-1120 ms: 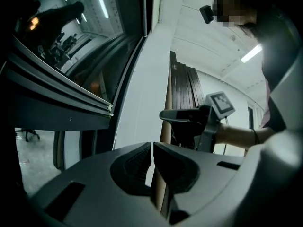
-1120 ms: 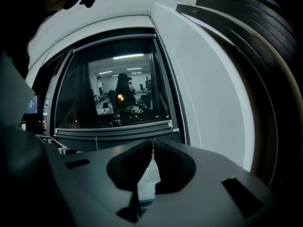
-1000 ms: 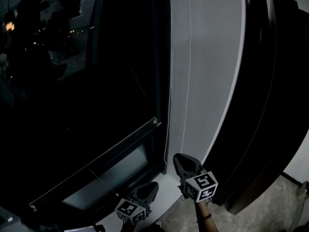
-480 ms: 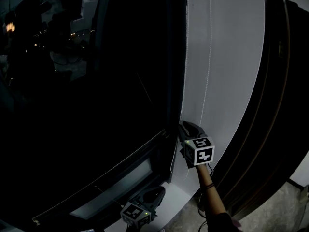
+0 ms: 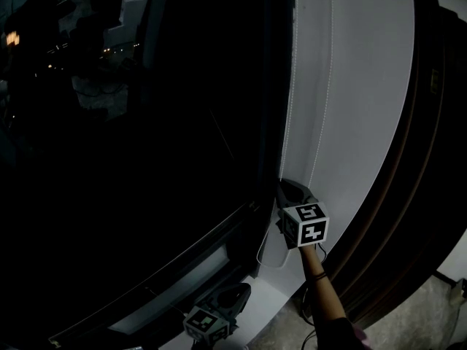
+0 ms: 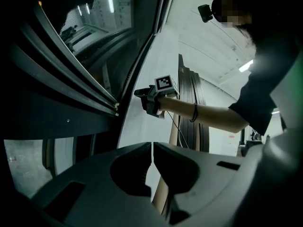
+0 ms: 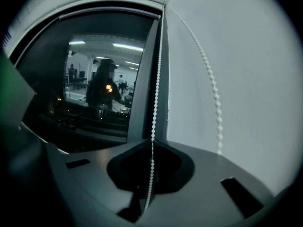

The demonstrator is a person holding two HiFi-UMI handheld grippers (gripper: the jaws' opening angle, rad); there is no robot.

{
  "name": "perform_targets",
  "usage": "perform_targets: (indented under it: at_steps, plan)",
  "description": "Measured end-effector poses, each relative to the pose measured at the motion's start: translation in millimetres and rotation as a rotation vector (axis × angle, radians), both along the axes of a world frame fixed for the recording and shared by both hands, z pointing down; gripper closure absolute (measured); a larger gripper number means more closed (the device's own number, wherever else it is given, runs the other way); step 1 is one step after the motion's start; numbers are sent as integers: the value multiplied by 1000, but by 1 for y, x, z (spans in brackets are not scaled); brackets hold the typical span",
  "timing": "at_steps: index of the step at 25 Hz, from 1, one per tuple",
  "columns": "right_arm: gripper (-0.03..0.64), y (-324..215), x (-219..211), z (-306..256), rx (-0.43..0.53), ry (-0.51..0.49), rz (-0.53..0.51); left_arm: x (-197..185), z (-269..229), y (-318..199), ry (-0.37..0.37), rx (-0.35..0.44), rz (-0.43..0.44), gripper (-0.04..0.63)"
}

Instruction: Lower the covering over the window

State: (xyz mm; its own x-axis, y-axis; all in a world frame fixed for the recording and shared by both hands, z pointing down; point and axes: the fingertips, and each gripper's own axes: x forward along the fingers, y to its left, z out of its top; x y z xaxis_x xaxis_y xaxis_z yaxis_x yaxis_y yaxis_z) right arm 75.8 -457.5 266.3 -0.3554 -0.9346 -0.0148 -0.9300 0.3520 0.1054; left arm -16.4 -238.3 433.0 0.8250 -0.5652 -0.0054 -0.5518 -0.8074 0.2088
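Right gripper view: right hand-held gripper (image 7: pixel 152 144) clenched on bead chain (image 7: pixel 156 89); left hand-held gripper (image 6: pixel 152 148) jaws together, empty

The left gripper's (image 6: pixel 152 162) dark grey jaws fill the lower part of the view, pressed together with only 1 thin slit between them and nothing held; above them the right gripper (image 6: pixel 142 97), with its black-and-white marker cube, is raised just beside the dark window frame (image 6: pixel 71 103), against the plain white wall (image 6: pixel 137 129); a thin cord (image 6: pixel 176 129) hangs below it; the person's bare forearm (image 6: pixel 208 117) wears 1 dark wristband.
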Motion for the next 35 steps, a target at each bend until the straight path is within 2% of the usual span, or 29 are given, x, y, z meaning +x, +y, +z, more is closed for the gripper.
perform_targets:
  at_steps: [4, 8, 12, 15, 18, 25, 29, 32, 35]
  plan:
    - [604, 17, 0, 15, 3, -29, 1, -2, 1, 0, -3, -13, 7, 595]
    - [604, 41, 0, 20, 55, -83, 15, -5, 2, 1, -6, -11, 14, 595]
    - [604, 65, -2, 22, 115, -36, 46, -8, -2, 2, -14, -13, 9, 595]
    - [604, 75, -4, 34, 103, -11, 51, -7, -7, -1, -5, 2, -3, 595]
    - [604, 83, -9, 73, 18, 11, 35, -7, -16, -5, -1, 19, -22, 595]
    - [604, 126, -16, 231, -291, 33, -13, 5, -31, -10, -1, 49, -52, 595]
    - [604, 156, -17, 296, -441, 46, -48, 30, -47, -16, -7, 67, -14, 574]
    - [604, 169, -13, 313, -478, 16, -57, 52, -66, -25, 3, 96, 23, 529]
    - [604, 173, -10, 311, -489, 12, -67, 74, -78, -34, 15, 143, 60, 514]
